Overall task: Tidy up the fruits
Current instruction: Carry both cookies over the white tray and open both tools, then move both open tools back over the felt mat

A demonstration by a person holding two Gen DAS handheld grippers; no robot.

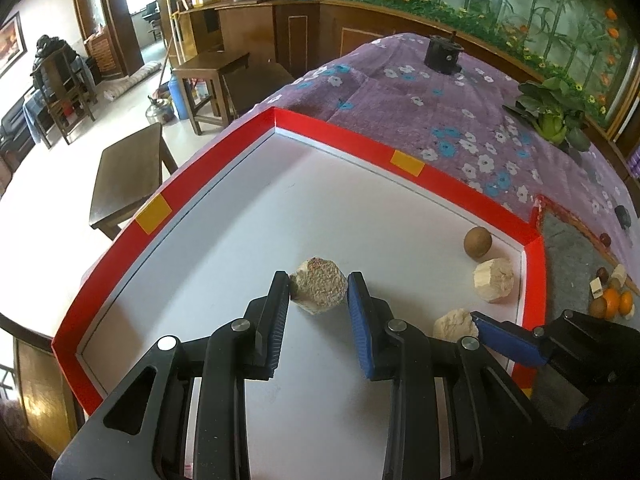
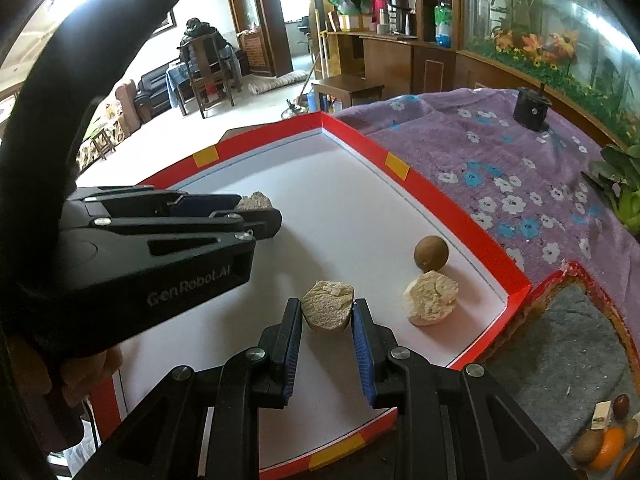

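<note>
Over the red-rimmed white tray [image 1: 416,168] on the purple floral tabletop [image 1: 460,92], both tools are low and angled down; left hand-held gripper [image 1: 319,286] has its jaws narrow and clamped on a pale, rough-cut fruit chunk [image 1: 320,288], which looks to sit at or just above the tray floor; can't tell which. Right hand-held gripper [image 2: 327,312] is likewise narrow and pinching a second pale chunk [image 2: 328,310] near the tray's front edge.

Already lying free in the tray, by the right-hand corner: 1 cream chunk [image 2: 431,298] and 1 round brown fruit [image 2: 431,253], just beside each other, possibly touching; so 4 pieces are in or over the tray, 2 of them not yet let go.

Left to do, my read: a small pile [image 2: 604,440] sits on the grey mat [image 2: 560,360] to the right of the tray; orange fruits, brown round ones, a dark reddish one and a white-ish block, exact count unclear at the fisheye edge. Judging by that, roughly half done, maybe less; next step is likely releasing both chunks, then going back to the pile. Whether pieces are being grouped by type inside the tray I can't confirm; pale chunks are spread apart for now.
</note>
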